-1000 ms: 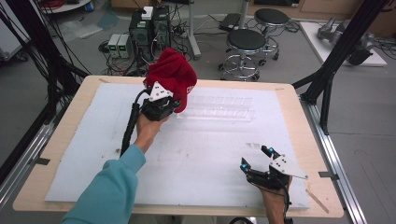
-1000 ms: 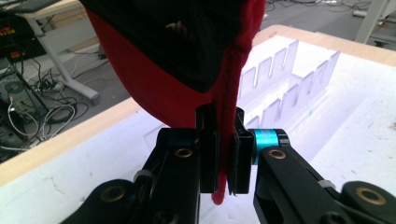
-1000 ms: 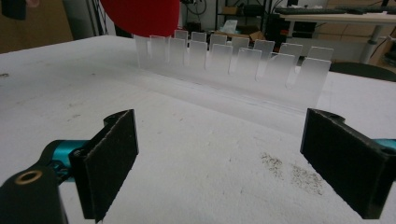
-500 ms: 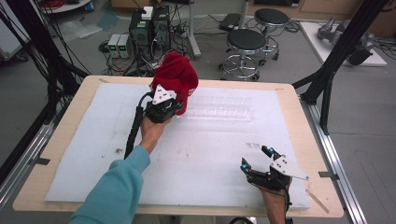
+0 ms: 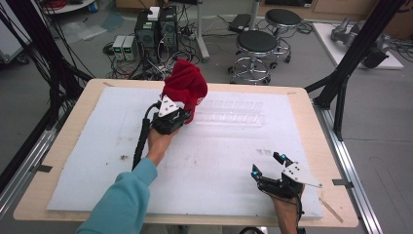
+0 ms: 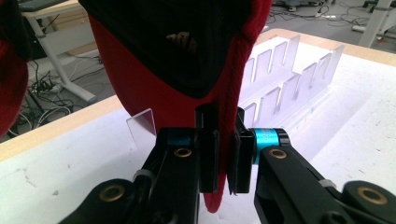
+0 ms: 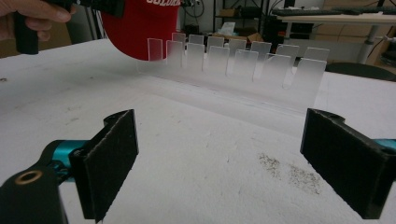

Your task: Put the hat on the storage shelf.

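In the upper middle of the high view, the left tool (image 5: 181,113) grips the red fabric cap (image 5: 185,87) beside the clear plastic slotted rack (image 5: 234,113); the right tool (image 5: 271,165), lower right, stands open.

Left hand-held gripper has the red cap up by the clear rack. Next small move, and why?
Probably ease the red cap down toward the clear rack: the left hand-held gripper is clamped on its edge, and the cap hangs by the rack's near end, above the table.
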Action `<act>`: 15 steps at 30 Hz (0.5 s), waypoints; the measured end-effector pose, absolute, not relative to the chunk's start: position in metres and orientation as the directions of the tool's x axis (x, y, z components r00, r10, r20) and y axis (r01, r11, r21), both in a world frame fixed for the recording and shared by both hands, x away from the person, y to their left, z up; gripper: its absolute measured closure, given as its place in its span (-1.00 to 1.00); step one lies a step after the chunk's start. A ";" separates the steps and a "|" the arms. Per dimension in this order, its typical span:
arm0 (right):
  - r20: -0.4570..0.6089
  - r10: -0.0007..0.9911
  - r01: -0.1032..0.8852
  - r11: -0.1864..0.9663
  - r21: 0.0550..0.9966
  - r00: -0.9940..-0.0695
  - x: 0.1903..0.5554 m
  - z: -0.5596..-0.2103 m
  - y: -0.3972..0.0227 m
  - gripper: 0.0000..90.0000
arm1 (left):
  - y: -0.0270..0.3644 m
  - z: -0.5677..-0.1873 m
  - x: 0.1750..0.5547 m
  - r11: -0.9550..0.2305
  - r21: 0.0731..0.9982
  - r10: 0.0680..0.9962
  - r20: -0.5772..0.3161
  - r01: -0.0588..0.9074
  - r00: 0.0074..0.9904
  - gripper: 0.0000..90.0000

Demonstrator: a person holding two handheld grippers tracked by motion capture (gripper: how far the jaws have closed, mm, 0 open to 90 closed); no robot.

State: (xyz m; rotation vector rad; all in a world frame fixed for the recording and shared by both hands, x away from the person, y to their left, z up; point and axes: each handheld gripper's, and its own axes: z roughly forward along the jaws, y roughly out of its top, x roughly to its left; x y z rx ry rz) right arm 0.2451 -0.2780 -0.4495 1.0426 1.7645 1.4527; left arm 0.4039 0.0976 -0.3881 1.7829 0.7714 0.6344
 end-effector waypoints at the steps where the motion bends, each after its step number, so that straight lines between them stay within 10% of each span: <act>1: 0.015 0.867 0.183 0.088 0.979 -0.498 0.245 -0.450 -0.278 -0.77 | 0.098 -0.388 0.404 -0.249 0.946 0.754 0.056 0.206 0.655 0.87; 10: 0.013 0.870 0.186 0.090 0.978 -0.493 0.245 -0.450 -0.277 -0.77 | 0.102 -0.392 0.400 -0.254 0.938 0.735 0.029 0.237 0.677 0.54; 15: 0.004 0.871 0.182 0.099 0.978 -0.491 0.245 -0.449 -0.277 -0.77 | 0.104 -0.391 0.399 -0.223 0.934 0.728 -0.032 0.280 0.685 -0.53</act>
